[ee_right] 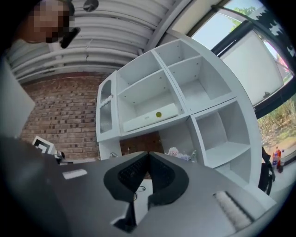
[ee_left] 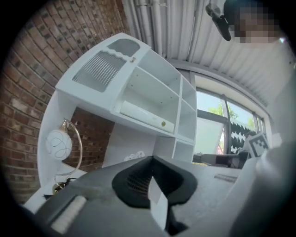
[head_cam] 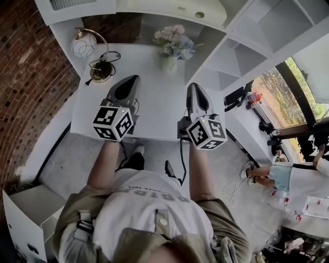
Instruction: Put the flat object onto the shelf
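while the person held both over the white desk [head_cam: 154,105], the left claw [head_cam: 134,78] was shut tight with nothing in it, and the right claw [head_cam: 193,86] was shut and empty too. the flat white thing [ee_right: 150,116] lay in a middle box of the shelf [ee_right: 143,95], up above the desk. a lamp [head_cam: 90,47] and some flowers [head_cam: 172,42] stood at the back of the desk.

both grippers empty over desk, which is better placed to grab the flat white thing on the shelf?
Right, marginally: the right gripper sits nearer the yellow-dot end of the flat white object, while the left gripper is off toward the lamp. Both are shut, so it must open first.
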### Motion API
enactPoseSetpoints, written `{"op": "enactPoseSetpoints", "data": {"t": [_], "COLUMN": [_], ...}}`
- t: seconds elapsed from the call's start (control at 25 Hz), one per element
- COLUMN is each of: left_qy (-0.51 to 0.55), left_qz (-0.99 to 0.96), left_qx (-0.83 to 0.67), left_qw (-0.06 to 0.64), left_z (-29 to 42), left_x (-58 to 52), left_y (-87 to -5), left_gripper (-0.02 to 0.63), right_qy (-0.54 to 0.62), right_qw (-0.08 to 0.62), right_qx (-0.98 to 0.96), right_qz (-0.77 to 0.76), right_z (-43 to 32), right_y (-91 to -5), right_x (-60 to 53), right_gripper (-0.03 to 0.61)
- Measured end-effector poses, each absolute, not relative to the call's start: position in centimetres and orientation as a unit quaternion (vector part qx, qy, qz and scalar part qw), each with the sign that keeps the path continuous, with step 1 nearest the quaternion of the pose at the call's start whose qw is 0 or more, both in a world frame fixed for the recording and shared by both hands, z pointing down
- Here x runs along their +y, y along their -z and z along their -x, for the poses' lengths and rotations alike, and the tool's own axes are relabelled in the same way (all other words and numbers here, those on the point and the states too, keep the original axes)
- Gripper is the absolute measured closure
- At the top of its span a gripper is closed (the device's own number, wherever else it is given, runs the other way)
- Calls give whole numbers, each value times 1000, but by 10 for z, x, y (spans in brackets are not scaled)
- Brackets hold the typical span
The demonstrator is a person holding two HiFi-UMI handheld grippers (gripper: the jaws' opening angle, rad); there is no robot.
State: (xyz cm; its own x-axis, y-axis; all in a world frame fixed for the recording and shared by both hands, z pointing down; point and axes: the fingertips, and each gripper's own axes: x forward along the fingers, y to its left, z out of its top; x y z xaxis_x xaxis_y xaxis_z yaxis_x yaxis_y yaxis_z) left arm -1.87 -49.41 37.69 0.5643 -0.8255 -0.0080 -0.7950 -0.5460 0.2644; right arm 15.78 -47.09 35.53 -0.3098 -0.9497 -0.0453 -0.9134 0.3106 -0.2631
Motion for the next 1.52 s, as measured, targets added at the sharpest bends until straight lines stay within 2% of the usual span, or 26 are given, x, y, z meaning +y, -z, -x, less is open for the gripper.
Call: {"op": "enactPoseSetpoints", "data": {"t": [0.2,0.4,0.76,1.52], "left_qy": [15,-17,-19,-9], "left_qz": [-867,-857,-849,-849], "left_qx": [-494,-515,-528,-528], "left_qw": [66,22,-13,-15], "left_z": [24,21,14,23], "left_x": [-438,-387,-329,-305], "left_y": [-396,-401,-386,-374], "left_gripper": [606,606,606,607], "right_qy": [57,48,15,-29], "right_qw": [48,51,56,33], "right_qx": [801,803,804,801], "right_qz": [593,592,592,597], "right_z": [-151,-150,-146,-130], "right_y": [-383,-387,-369,-354], "right_x": [-416,-368,-314,-282], "right_gripper": [574,574,574,577]}}
